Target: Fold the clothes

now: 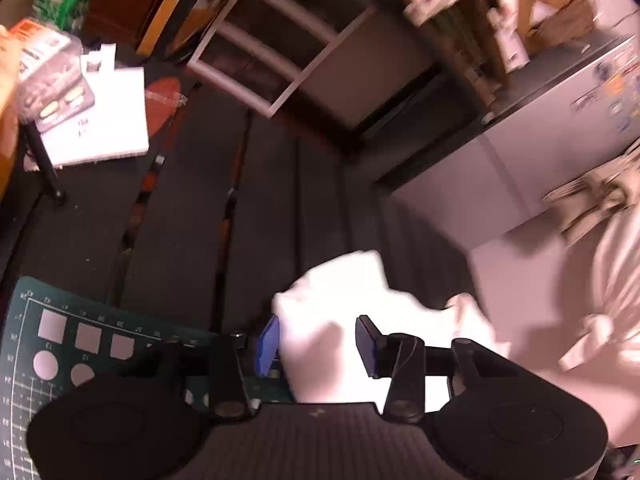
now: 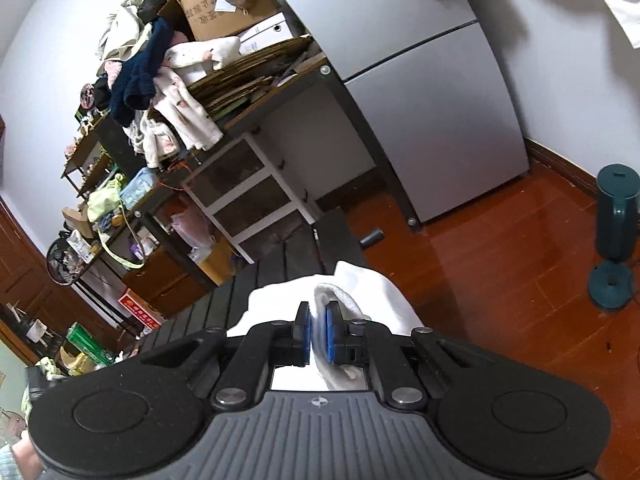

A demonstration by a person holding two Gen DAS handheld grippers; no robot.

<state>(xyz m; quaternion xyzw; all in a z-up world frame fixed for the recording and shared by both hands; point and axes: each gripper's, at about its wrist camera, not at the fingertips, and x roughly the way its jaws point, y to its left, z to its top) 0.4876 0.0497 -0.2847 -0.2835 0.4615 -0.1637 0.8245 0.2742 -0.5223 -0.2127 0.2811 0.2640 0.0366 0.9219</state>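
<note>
A white garment lies bunched over the edge of a dark slatted table. A thick wad of it fills the gap between the fingers of my left gripper, with both pads against the cloth. The left wrist view is blurred by motion. In the right wrist view the same white garment hangs off the table's corner. My right gripper is shut on a thin fold of it, its blue pads almost touching.
A green cutting mat and a white notepad lie on the table's left side. Beyond the table stand a white drawer unit, a cluttered desk, a grey fridge and a teal fan on the wooden floor.
</note>
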